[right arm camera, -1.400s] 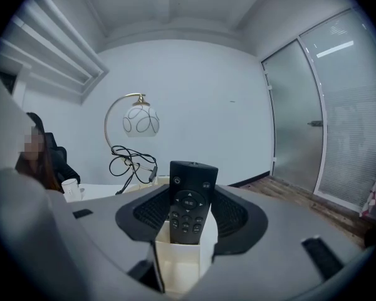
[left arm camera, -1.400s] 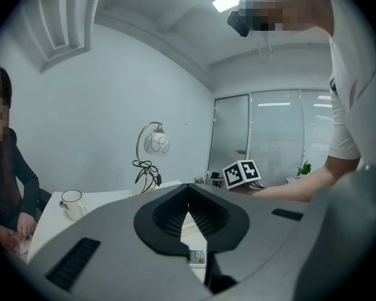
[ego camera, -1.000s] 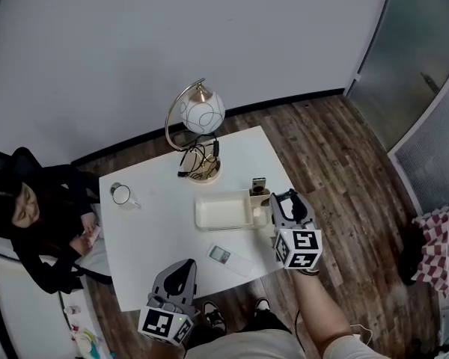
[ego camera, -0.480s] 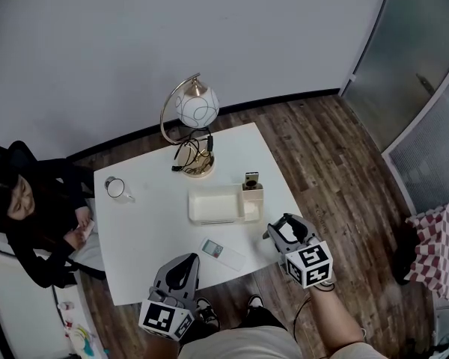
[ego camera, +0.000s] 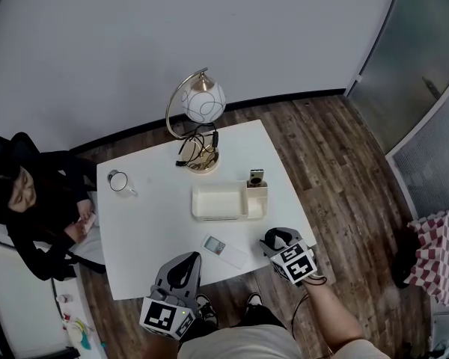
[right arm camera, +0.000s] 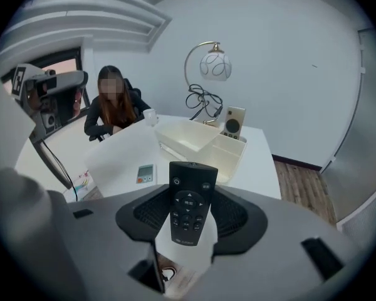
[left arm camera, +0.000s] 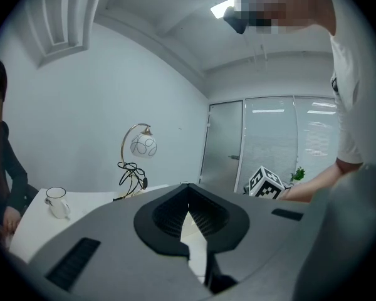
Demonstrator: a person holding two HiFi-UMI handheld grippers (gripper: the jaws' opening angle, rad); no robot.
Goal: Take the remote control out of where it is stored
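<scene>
Right gripper (ego camera: pixel 275 239) fingers clamped low on black remote control (right arm camera: pixel 189 202), by desk's (ego camera: pixel 150 223) near right corner. Likely light, rigid and slick, so grip mid-body. Left gripper (ego camera: pixel 178 269) fingers together, empty.

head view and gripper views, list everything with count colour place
table: 1, white, centre of view
lamp: 1, white globe, gold arch, table's far edge
mug: 1, white, table's far left
organiser tray: 1, cream, mid table
small upright device: 1, beige, tray's far right corner
remote with screen: 1, white, flat near front edge
seated person: 1, dark clothes, left of table
checked cloth: 1, red and white, far right edge
remote control: 1, black, in the right gripper
left gripper: 1, grey, jaws together, empty
right gripper: 1, grey, by table's front right corner
</scene>
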